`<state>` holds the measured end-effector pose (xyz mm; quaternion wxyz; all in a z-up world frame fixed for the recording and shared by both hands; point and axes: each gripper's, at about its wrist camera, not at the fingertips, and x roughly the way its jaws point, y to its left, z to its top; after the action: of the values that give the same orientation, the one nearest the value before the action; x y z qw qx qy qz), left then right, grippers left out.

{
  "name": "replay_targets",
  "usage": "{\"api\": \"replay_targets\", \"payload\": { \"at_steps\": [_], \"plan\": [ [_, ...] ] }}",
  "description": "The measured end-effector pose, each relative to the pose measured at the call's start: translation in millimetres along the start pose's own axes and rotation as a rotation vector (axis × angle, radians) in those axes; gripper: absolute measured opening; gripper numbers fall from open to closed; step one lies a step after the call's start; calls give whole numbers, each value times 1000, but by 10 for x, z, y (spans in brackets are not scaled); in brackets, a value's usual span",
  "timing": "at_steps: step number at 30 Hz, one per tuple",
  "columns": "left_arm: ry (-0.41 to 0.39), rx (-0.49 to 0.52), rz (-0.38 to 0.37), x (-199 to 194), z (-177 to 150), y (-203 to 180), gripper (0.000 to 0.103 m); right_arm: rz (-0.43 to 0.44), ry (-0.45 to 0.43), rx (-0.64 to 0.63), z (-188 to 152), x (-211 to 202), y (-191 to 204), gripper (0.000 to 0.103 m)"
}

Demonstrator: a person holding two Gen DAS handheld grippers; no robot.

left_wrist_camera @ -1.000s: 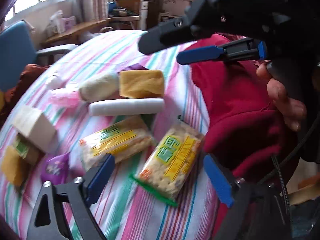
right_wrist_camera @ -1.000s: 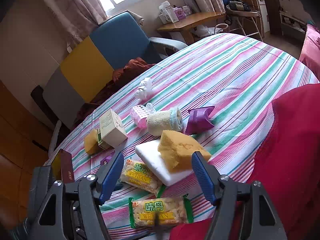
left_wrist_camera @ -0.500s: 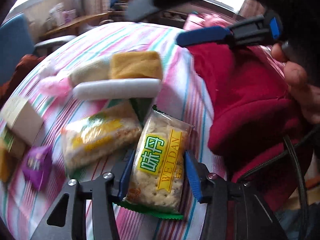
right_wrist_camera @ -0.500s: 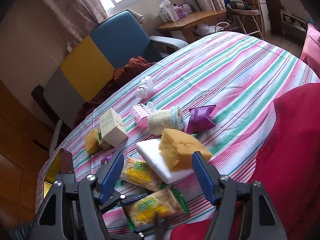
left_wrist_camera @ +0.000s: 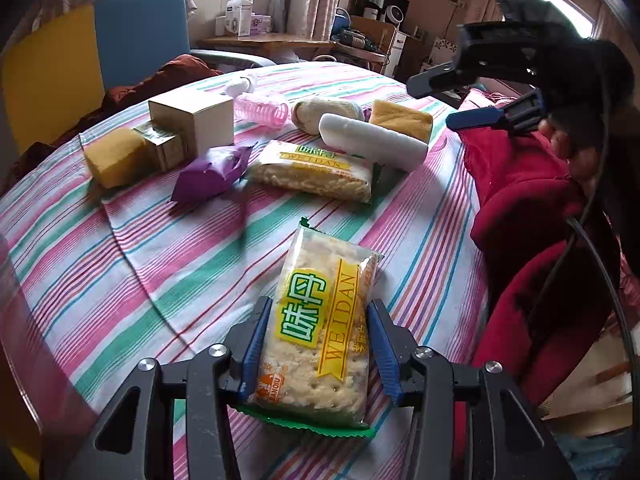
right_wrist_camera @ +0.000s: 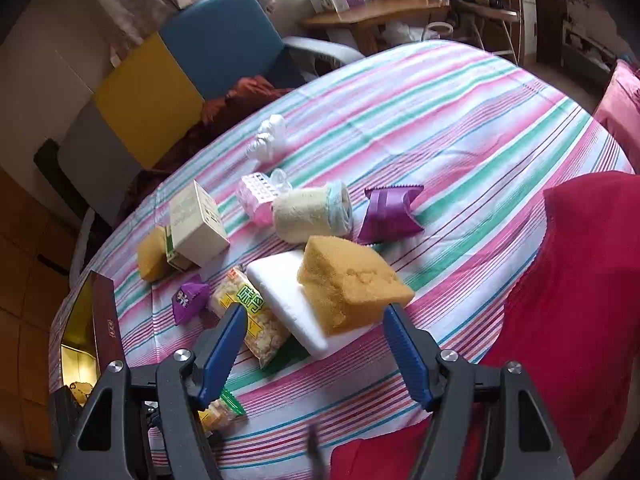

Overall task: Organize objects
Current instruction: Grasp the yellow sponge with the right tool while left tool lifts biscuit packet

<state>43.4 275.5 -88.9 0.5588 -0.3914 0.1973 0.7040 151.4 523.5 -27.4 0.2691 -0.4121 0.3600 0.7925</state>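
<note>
Clear-wrapped cracker packet with yellow and green label sits clamped between the blue pads of the left gripper, above the striped tablecloth. Ahead of those tongs lies a second cracker packet. The right gripper gapes half-wide, holding nothing, with the yellow sponge block just beyond its tips.

We count two cracker packets, two yellow sponges and two purple packets. We see one white foam block, one cardboard box.

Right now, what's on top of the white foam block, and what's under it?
A yellow sponge lies on the white foam block. The block's edge overlaps a cracker packet; anything else under it is hidden.
</note>
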Motion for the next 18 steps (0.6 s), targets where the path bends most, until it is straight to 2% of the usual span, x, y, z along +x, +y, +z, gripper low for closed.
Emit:
{"api": "replay_targets", "payload": {
  "at_steps": [2, 4, 7, 11, 14, 16, 18],
  "plan": [
    [7, 8, -1, 2, 41, -12, 53, -30, 41, 26, 100, 82, -20, 71],
    [16, 29, -5, 31, 84, -74, 65, -64, 62, 28, 184, 156, -28, 71],
    [32, 82, 11, 72, 100, -155, 76, -103, 111, 20, 293, 338, -59, 71],
    [43, 114, 40, 137, 161, -176, 77, -106, 196, 59, 353, 581, -155, 71],
    [43, 89, 40, 125, 191, -100, 72, -106, 213, 38, 356, 627, -125, 74],
    [38, 94, 56, 121, 186, -76, 52, -109, 222, 23, 337, 642, -98, 74],
    [28, 89, 58, 126, 193, -44, 47, -127, 224, 3, 314, 647, -66, 69]
  ]
}}
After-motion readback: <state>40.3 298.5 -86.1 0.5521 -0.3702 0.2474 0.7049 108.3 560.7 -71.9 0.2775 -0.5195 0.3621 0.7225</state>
